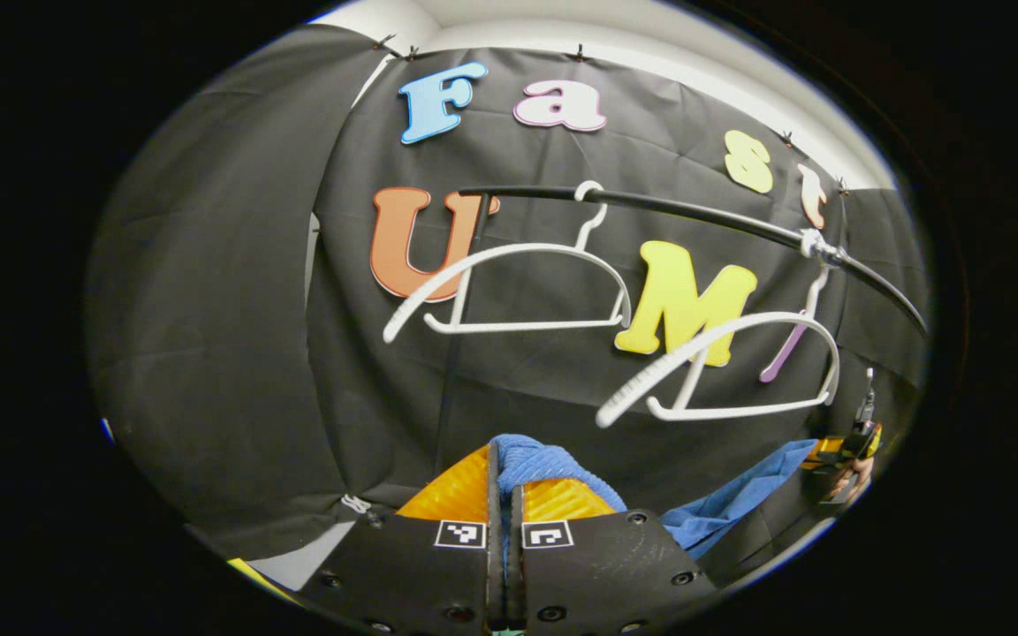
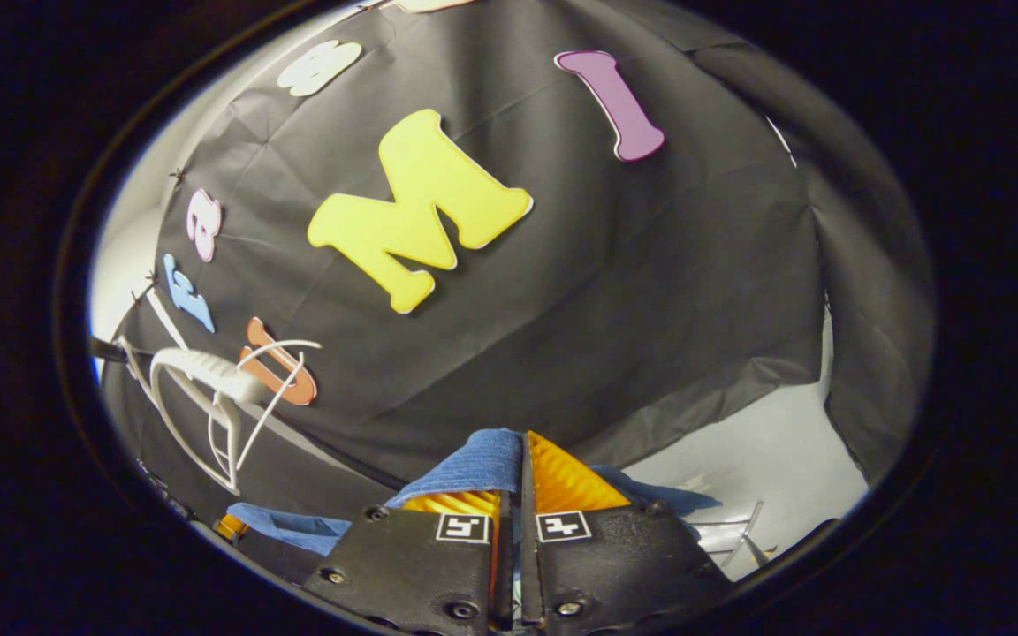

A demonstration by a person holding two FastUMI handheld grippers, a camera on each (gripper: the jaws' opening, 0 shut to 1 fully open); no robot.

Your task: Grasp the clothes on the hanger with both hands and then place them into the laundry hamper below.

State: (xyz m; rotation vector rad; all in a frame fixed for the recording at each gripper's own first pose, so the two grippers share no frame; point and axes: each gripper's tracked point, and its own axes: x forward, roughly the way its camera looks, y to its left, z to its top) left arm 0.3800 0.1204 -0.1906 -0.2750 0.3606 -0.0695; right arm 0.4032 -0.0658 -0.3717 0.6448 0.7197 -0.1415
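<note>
Left gripper (image 1: 504,495): seen at the bottom of the left gripper view, its two fingers drawn together with a fold of blue cloth pinched between them; the jaws stand nearly touching.
Blue garment (image 1: 534,464): a ribbed blue fabric bunched up above the left gripper's fingertips, below the black rail; a flatter stretch of it (image 1: 743,499) runs off toward the other gripper at the right edge of the same view.
Right gripper (image 2: 518,481): at the bottom of the right gripper view, fingers closed on an edge of the blue garment (image 2: 474,466), which drapes over one finger; more of the cloth (image 2: 284,523) trails away low on the left of that view.
Right gripper, far view (image 1: 854,442): small at the edge of the left gripper view, below the end of the black rail, with a hand behind it; its grip cannot be judged from there.
Black rail (image 1: 703,215): a dark bar running across the booth wall, above both grippers.
First white hanger (image 1: 509,291): hooked on the black rail, bare, hanging above the left gripper.
Second white hanger (image 1: 721,371): hooked farther along the black rail, bare, lower in the view, above the stretched blue cloth.
White hangers, side view (image 2: 208,406): seen edge-on at the left of the right gripper view, below the rail's end.
Laundry hamper: its place cannot be told from these views.
</note>
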